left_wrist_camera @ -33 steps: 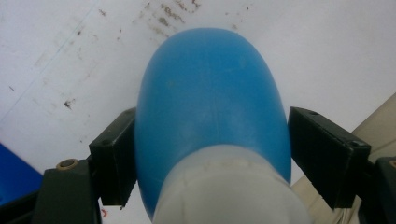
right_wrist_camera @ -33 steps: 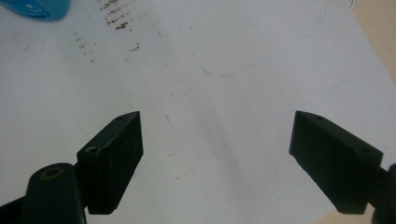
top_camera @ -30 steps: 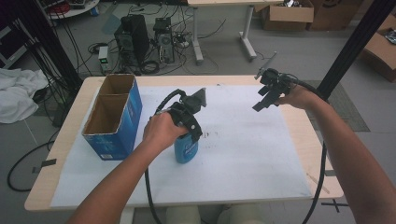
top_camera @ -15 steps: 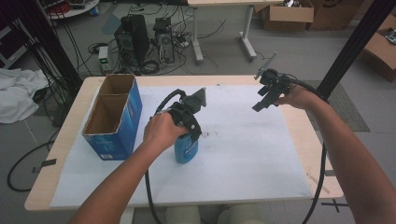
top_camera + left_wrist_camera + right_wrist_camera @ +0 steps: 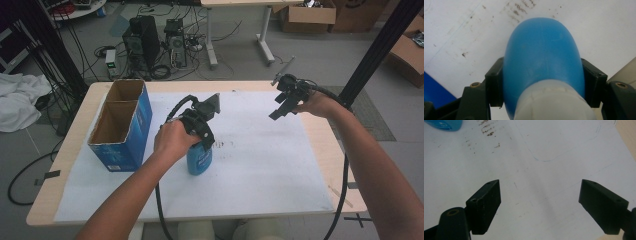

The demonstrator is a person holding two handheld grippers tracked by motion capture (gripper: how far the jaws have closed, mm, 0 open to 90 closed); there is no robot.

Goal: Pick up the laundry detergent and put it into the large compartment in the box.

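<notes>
A blue bottle [image 5: 199, 161] with a white cap end stands on the white paper near the table's middle. My left gripper [image 5: 202, 137] comes down on it from above. Its jaws have just been closing, and in the left gripper view both pads [image 5: 495, 82] press the sides of the bottle [image 5: 544, 55]. My right gripper [image 5: 281, 107] hangs above the far right part of the table. Its jaws stand wide apart with nothing between them [image 5: 540, 195]. In the right gripper view the bottle's base [image 5: 446, 125] shows at the top left.
A blue cardboard box [image 5: 120, 127] with two open compartments stands at the table's left, close to the bottle. White paper [image 5: 260, 170] covers most of the wooden table [image 5: 335, 150]. Brown specks mark the paper [image 5: 486, 130] beside the bottle. A black pole [image 5: 375, 55] rises at the far right.
</notes>
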